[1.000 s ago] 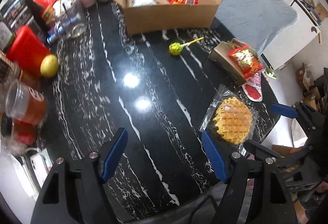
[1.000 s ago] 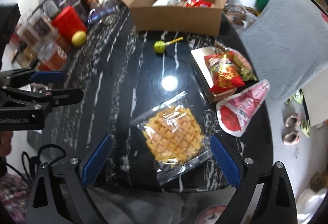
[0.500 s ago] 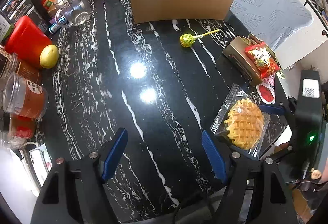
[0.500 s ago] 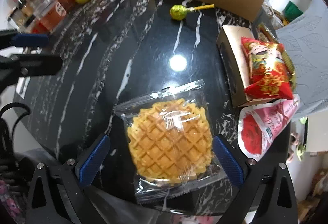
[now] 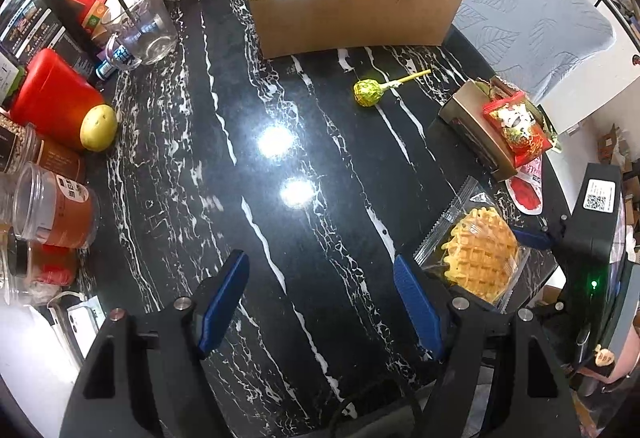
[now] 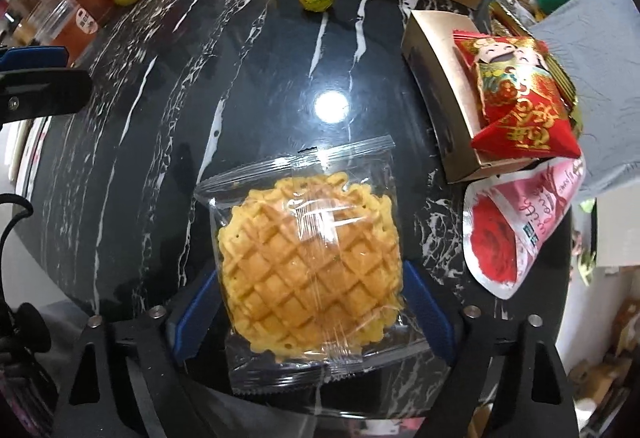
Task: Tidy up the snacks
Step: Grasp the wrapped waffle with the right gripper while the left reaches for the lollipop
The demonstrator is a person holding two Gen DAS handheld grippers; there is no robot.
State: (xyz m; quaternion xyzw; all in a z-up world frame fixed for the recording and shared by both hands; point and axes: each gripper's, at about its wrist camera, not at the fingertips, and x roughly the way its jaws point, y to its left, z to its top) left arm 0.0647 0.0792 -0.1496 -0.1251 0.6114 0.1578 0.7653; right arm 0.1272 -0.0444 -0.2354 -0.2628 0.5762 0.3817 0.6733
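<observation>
The wrapped waffle (image 6: 310,266) is seen lying on the black marble table (image 6: 248,85), between the spread fingers of the right gripper (image 6: 312,314); contact cannot be told. Only the left view shows the cardboard box (image 5: 348,17) interior, and the left gripper (image 5: 320,298) held wide open over bare table.

A glossy black table (image 5: 304,238) with white marble veins carries an open cardboard box (image 5: 352,17) at its far edge. A green lollipop (image 5: 370,92) lies before the box. Along the right edge sit a flat tan box (image 6: 440,85), a red pouch (image 6: 516,222) and a wrapped waffle (image 6: 312,258). Jars (image 5: 52,213) and a lemon (image 5: 98,122) crowd the left edge.
</observation>
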